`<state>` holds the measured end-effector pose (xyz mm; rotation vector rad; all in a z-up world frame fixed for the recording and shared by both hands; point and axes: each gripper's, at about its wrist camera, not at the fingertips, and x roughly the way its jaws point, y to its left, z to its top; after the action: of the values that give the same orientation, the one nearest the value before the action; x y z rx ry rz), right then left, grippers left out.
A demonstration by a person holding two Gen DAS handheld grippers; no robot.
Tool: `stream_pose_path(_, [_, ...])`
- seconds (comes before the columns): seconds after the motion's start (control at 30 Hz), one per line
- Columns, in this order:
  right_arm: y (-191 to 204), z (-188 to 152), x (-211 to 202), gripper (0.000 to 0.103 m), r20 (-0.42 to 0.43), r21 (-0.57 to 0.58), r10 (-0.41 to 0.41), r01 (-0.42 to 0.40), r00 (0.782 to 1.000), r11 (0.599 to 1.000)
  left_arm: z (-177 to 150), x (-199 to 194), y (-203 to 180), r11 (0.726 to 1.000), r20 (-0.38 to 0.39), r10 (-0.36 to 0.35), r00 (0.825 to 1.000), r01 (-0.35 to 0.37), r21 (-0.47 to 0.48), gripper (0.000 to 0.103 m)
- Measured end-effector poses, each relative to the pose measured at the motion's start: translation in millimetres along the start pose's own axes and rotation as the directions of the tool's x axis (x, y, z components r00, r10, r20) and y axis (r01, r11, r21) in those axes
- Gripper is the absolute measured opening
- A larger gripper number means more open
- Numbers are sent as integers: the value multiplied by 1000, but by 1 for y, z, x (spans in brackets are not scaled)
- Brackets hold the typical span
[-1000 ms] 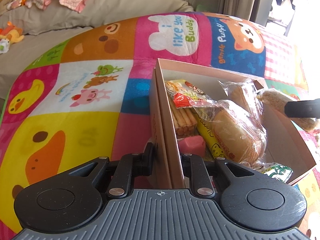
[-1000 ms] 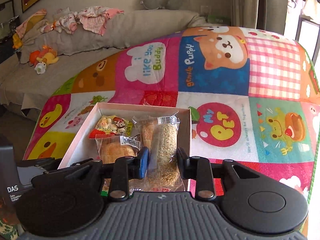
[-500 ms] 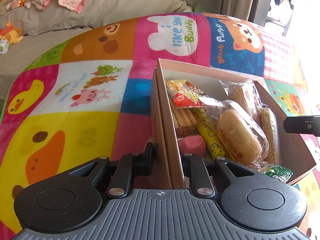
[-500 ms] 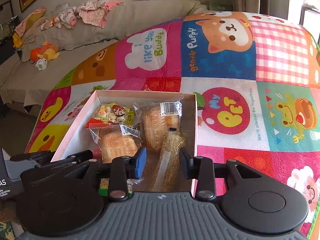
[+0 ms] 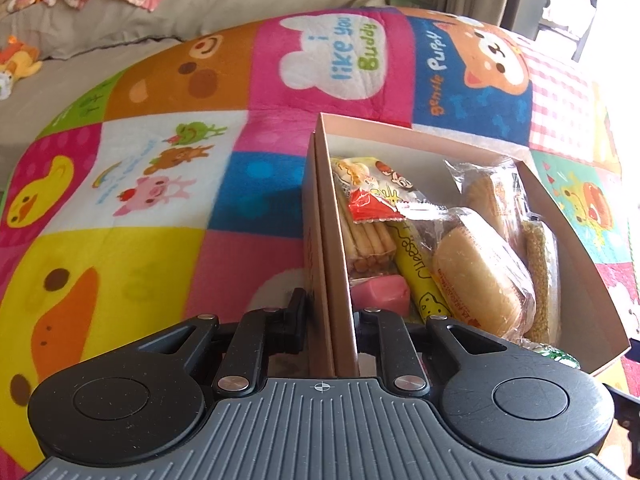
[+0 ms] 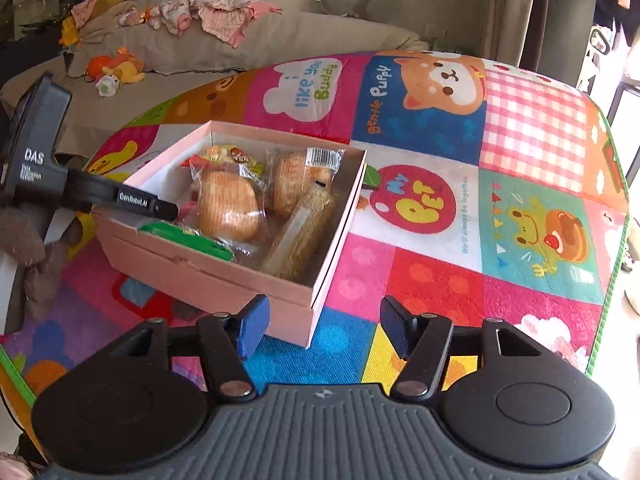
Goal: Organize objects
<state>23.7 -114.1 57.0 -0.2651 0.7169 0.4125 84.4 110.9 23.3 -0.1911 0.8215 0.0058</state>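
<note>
The near side wall of the pink box (image 5: 334, 264) is clamped between the fingers of the left gripper (image 5: 330, 320). The right gripper (image 6: 322, 330) is held spread and empty just before the box corner. Wrapped snacks (image 6: 228, 204) are packed inside, on the patchwork mat (image 6: 440, 248).

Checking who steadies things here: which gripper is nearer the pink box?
Left. The left gripper is clamped on the pink box wall, one finger inside, one outside. The right gripper is open, empty, apart from it, at the box's near corner.
</note>
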Motion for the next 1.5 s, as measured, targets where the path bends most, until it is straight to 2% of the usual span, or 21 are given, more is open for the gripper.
stream_pose_path(0.13, [-30,0,28,62,-26,124,-30,33,999,992,28,39,-30,995,-28,-66,997,68,77,19])
stream_pose_path(0.23, [-58,9,48,62,-21,206,-83,86,996,975,49,66,-45,985,-4,-10,1000,10,171,24])
stream_pose_path(0.3, [-75,17,59,62,-19,256,-79,81,997,963,57,79,-48,971,45,35,998,-44,236,35])
stream_pose_path(0.33, [-80,20,64,62,-15,268,-73,74,997,960,59,84,-47,968,71,51,996,-67,244,40])
stream_pose_path(0.4, [-85,24,70,63,-3,270,-73,71,997,960,62,89,-40,971,104,60,993,-82,224,40])
stream_pose_path(0.5, [-86,20,71,72,18,268,-112,104,993,958,67,85,-32,987,70,49,996,-59,147,37])
stream_pose_path(0.53, [-86,17,69,78,23,272,-120,109,992,956,65,74,-30,991,86,41,995,-51,127,36])
stream_pose_path(0.63, [-84,1,52,99,38,292,-112,96,993,951,51,29,-30,992,190,41,981,-62,106,40])
stream_pose_path(0.67, [-82,-7,44,103,43,296,-106,89,993,951,42,11,-30,993,228,36,973,-60,98,39])
stream_pose_path(0.8, [-65,-34,26,103,11,271,-84,78,996,959,-12,-50,-30,998,329,31,944,-49,46,37])
stream_pose_path(0.87, [-55,-47,23,103,0,249,-68,66,998,966,-44,-61,-36,997,299,7,954,-30,72,37])
stream_pose_path(0.93, [-44,-56,21,103,-17,220,-62,65,998,973,-76,-63,-46,993,216,-5,976,-21,114,37])
stream_pose_path(1.0, [-36,-59,20,103,-24,209,-67,71,997,975,-96,-55,-55,990,143,-7,990,-13,140,38])
stream_pose_path(1.03, [-31,-60,18,103,-23,199,-81,84,996,976,-103,-54,-60,988,158,14,987,-38,150,41])
stream_pose_path(1.07, [-29,-59,19,103,-27,192,-95,98,995,976,-107,-55,-64,985,190,33,981,-64,159,39])
stream_pose_path(1.2, [-33,-60,26,103,-2,233,-111,108,994,966,-109,-48,-74,980,205,72,976,-108,169,40])
stream_pose_path(1.37, [-31,-53,35,103,2,271,-174,167,985,948,-108,-47,-72,983,202,56,978,-90,160,40])
stream_pose_path(1.5, [-32,-53,37,103,17,265,-154,145,988,953,-107,-46,-71,983,199,46,979,-79,163,41])
